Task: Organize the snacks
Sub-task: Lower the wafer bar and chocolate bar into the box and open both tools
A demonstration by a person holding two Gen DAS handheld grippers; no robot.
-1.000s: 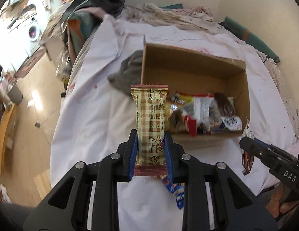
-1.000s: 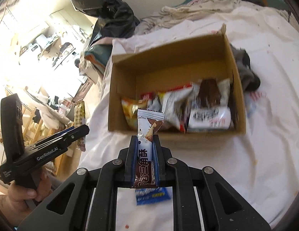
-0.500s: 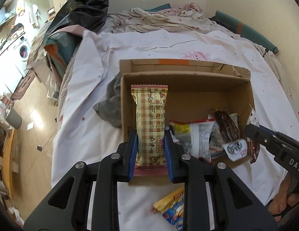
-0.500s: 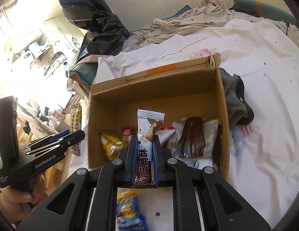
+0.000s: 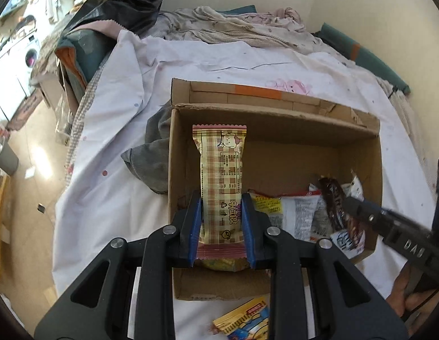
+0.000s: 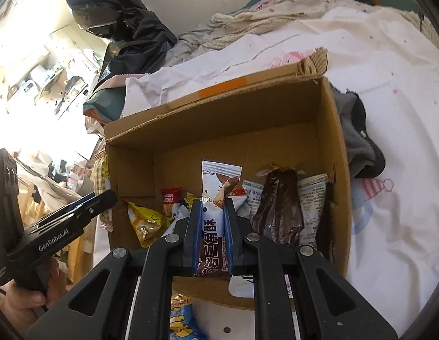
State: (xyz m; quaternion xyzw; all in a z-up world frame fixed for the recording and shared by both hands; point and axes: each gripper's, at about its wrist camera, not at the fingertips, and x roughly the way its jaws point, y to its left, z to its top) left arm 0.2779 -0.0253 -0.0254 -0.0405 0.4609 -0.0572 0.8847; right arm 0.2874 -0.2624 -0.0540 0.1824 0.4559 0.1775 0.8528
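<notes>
Cardboard box (image 5: 276, 147) sits open-topped on the bed's white sheet (image 5: 111, 198), a grey cloth (image 5: 151, 155) bunched against its outer wall. Box floor is half bare; a loose heap of packets lies along one side, the dark brown wrapper (image 6: 278, 206) and a yellow foil bag (image 6: 144, 223) among them. Left tongs (image 5: 221, 223) are clamped narrow on the plaid tan snack bar (image 5: 220, 175), gripped near its lower end, the long upper part sticking out free over the box's bare corner. Right tongs (image 6: 213, 236) are likewise pinched on the white-and-brown chocolate wafer pack (image 6: 216, 198), held around its lower half, above the heap. A yellow-blue snack pack (image 5: 244, 318) lies on the sheet just outside the box's near wall, not yet boxed. Handling guess: both bars look light, film-wrapped, slick and crinkly; contents probably brittle, so a squeeze across the flat middle is safer than at the crimped seal. The wrapper may slide if tilted. Loose pack on the sheet looks flat and thin; take it by an edge.
</notes>
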